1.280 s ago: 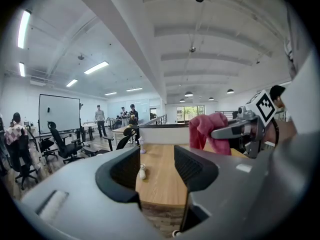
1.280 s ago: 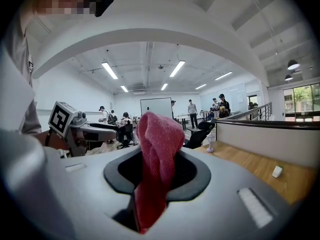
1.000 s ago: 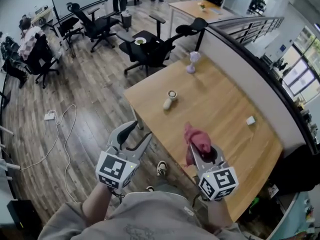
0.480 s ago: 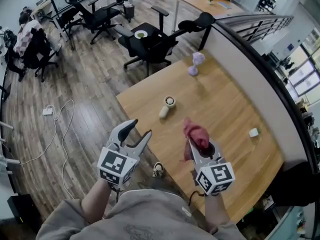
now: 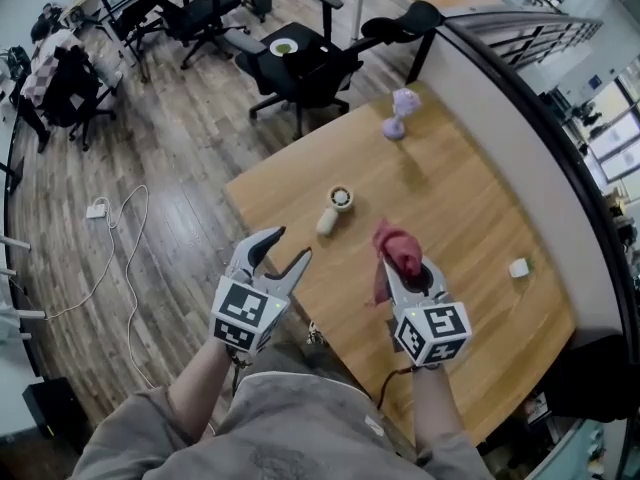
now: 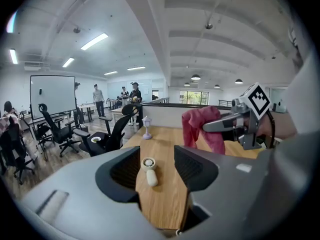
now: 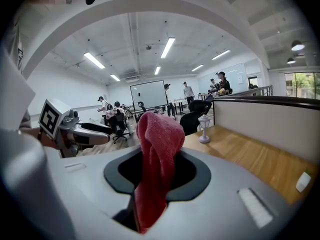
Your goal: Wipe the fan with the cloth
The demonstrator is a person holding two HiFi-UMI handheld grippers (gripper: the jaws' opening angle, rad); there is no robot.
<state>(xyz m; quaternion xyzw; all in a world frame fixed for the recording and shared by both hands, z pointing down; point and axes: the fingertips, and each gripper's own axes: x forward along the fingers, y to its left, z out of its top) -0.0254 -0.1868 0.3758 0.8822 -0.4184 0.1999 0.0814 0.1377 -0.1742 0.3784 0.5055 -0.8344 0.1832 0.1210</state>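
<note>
A small cream hand-held fan [image 5: 333, 211] lies on the wooden table [image 5: 460, 208] near its left edge; it also shows between the jaws in the left gripper view, further off [image 6: 149, 170]. My left gripper [image 5: 287, 248] is open and empty, hovering over the table's near corner short of the fan. My right gripper [image 5: 405, 278] is shut on a red cloth [image 5: 397, 251], held above the table to the right of the fan. The cloth bunches up over the jaw tips and hangs down between them [image 7: 157, 154]. The left gripper view shows the cloth [image 6: 202, 129] too.
A small lilac lamp-shaped ornament [image 5: 401, 111] stands at the table's far end. A white object [image 5: 518, 267] lies near the partition wall [image 5: 530, 148] on the right. Office chairs [image 5: 310, 68] stand beyond the table. A cable [image 5: 125, 228] trails on the wooden floor at left.
Both grippers have moved forward and down, closer to the fan. The red cloth stays clamped in the right gripper. The left jaws remain equally wide.
</note>
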